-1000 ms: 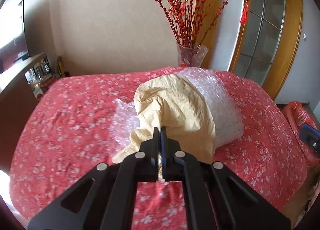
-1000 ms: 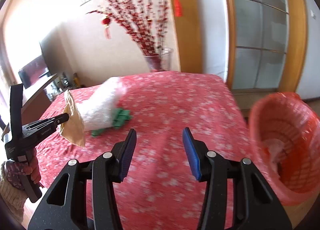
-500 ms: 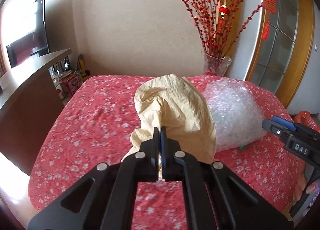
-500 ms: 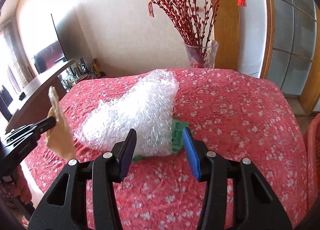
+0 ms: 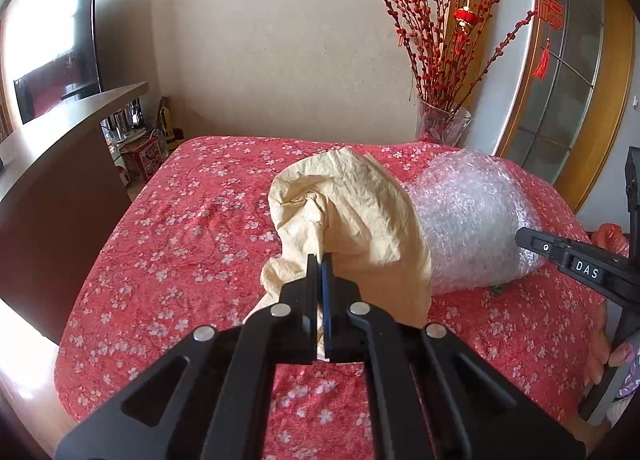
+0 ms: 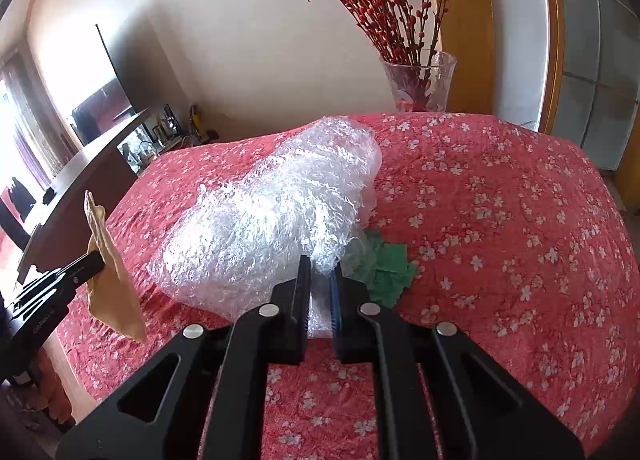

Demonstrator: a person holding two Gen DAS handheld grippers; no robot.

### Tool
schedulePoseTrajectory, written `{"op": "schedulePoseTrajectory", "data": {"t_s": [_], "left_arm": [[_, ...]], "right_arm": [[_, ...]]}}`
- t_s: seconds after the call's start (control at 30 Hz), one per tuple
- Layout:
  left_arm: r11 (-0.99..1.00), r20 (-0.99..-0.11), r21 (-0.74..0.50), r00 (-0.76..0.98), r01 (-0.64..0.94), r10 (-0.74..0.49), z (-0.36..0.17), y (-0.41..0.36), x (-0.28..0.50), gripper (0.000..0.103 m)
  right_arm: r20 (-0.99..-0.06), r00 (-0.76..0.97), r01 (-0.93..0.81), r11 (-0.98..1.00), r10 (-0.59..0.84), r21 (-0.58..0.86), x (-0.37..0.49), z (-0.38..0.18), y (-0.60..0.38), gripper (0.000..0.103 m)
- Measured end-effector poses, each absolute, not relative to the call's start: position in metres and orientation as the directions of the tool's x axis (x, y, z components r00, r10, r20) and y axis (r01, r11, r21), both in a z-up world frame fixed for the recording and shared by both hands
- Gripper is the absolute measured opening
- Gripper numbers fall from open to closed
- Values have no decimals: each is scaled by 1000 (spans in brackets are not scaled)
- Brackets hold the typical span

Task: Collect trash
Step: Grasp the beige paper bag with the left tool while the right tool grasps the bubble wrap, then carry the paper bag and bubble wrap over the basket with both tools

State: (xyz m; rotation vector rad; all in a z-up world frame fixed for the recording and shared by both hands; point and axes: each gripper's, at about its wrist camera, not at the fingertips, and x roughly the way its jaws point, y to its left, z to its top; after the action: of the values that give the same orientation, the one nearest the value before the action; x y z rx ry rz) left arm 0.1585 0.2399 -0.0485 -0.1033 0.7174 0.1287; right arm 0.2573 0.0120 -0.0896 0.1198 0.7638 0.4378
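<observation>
**R gripper now clamped on the bubble wrap**

Half a sec ago the right gripper stood spread w/ the wrap just ahead; now its jaws are drawn in on a fold at the near edge of the bubble wrap, a thin wad of film between the pads. So the grab looks made, and both tools carry trash: next step is prob. a lift and carry to the bin, which shows only as an orange sliver at the right edge of the left view.

The left gripper is unchanged, pressed together on the crumpled paper, which hangs off the cloth.

Materials:
- Bubble wrap: clear, glossy, puffy mound lying on the red floral tablecloth; light and springy, may slip out or drag.
- Paper: tan, creased, soft, holds its crumple.
- Green scraps: flat, thin, partly tucked under the wrap's right edge, touching it. Could get dragged or left behind; still to collect.
- Glass vase w/ red branches at the far edge, well apart from the grab.
</observation>
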Motion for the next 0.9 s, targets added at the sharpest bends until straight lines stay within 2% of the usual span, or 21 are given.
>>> {"op": "schedulePoseTrajectory", "data": {"t_s": [0.23, 0.43, 0.63, 0.9], "left_arm": [[990, -659, -45, 749, -135, 72, -47, 234, 161, 4], [991, -655, -49, 754, -121, 60, -42, 227, 161, 4], [995, -648, -52, 761, -90, 35, -34, 212, 163, 4], [999, -632, -51, 774, -2, -30, -20, 170, 168, 4]], "right_arm": [[-593, 666, -371, 890, 453, 264, 244, -67, 6, 4], [-512, 721, -379, 884, 467, 274, 232, -30, -12, 4], [-460, 788, -324, 911, 409, 253, 223, -7, -43, 3], [-453, 834, -216, 943, 313, 253, 211, -7, -93, 4]]}}
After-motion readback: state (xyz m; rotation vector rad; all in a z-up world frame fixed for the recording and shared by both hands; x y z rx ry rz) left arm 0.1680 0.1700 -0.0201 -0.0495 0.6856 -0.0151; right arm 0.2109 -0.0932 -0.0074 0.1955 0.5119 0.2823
